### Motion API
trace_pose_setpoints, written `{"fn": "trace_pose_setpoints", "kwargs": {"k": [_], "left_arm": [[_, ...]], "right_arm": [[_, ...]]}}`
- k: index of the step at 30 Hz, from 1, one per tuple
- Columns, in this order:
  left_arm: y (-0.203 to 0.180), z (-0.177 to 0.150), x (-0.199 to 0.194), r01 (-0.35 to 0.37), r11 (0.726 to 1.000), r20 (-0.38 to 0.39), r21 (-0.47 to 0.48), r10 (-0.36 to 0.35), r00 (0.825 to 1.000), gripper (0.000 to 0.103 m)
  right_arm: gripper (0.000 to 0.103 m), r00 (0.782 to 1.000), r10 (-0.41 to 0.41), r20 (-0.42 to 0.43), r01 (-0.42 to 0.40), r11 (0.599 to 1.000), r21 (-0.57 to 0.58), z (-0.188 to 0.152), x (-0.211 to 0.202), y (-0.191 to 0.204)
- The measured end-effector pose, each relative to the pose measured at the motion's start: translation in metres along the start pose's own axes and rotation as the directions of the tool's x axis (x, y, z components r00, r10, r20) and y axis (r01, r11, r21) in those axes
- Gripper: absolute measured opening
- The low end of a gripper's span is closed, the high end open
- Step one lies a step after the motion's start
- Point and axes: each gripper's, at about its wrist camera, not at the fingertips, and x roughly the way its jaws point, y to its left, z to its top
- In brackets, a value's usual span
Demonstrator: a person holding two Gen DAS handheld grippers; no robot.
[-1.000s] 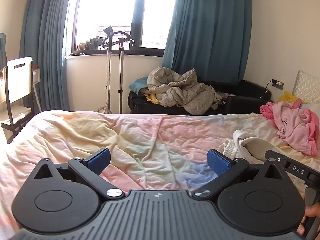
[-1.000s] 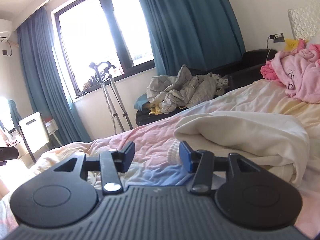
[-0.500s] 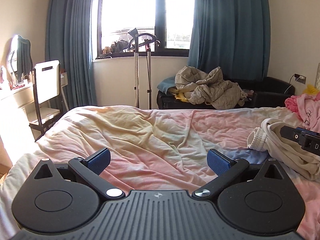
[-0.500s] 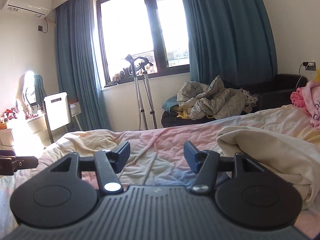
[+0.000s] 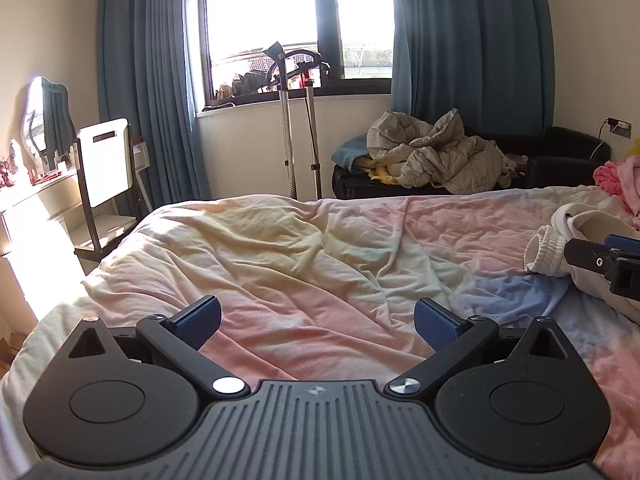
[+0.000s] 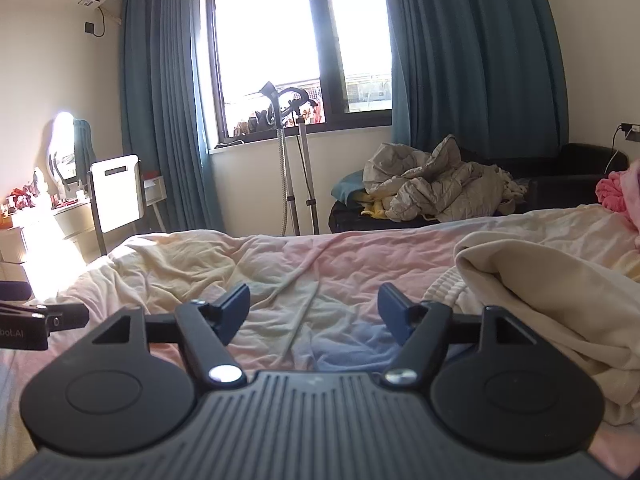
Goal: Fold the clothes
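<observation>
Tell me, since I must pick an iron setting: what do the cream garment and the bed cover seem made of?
Cream garment: looks like thick, matte knit, likely cotton fleece; soft bulky folds, ribbed cuff. Bed cover: thin matte woven cloth, probably cotton; fine sharp creases.

Soft cloth, matt plastic.
Crumpled cotton-like bedsheet (image 5: 304, 264) under jaws; cream knit garment (image 6: 552, 292) right of jaws, ribbed cuff.

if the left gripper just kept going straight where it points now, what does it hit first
Most likely the rumpled pastel bedsheet. The left gripper is open, tilted slightly down, nothing between its fingers. The cream garment lies off to the right.
</observation>
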Motion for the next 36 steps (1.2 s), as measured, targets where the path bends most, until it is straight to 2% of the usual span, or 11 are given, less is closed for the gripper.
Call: {"fn": "trace_pose_setpoints", "kwargs": {"k": [3,6,9,11,16,36], "left_arm": [[0.001,-0.002,-0.002,-0.015,1.000,0.010,-0.003,0.015,1.000,0.103],[0.002,-0.002,-0.007,-0.029,1.000,0.046,-0.009,0.029,0.998,0.103],[0.001,-0.002,-0.010,-0.048,0.999,0.069,0.003,0.048,0.996,0.103],[0.000,-0.002,-0.010,-0.057,0.998,0.071,0.010,0.056,0.996,0.103],[0.002,-0.002,-0.010,-0.062,0.998,0.069,-0.025,0.064,0.996,0.103],[-0.001,-0.005,-0.012,-0.067,0.998,0.099,-0.008,0.068,0.993,0.103]], "right_arm": [[0.076,1.000,-0.002,-0.003,0.002,1.000,-0.009,-0.002,0.002,0.001],[0.089,1.000,-0.004,0.007,0.004,1.000,-0.014,-0.002,0.001,0.002],[0.091,1.000,-0.009,0.016,0.010,1.000,-0.009,-0.002,0.000,0.001],[0.103,1.000,-0.012,0.024,0.012,1.000,0.004,-0.003,0.000,0.000],[0.103,0.999,-0.020,0.033,0.020,1.000,-0.002,-0.003,-0.001,0.000],[0.103,0.999,-0.019,0.043,0.019,1.000,0.003,-0.004,0.000,0.000]]}}
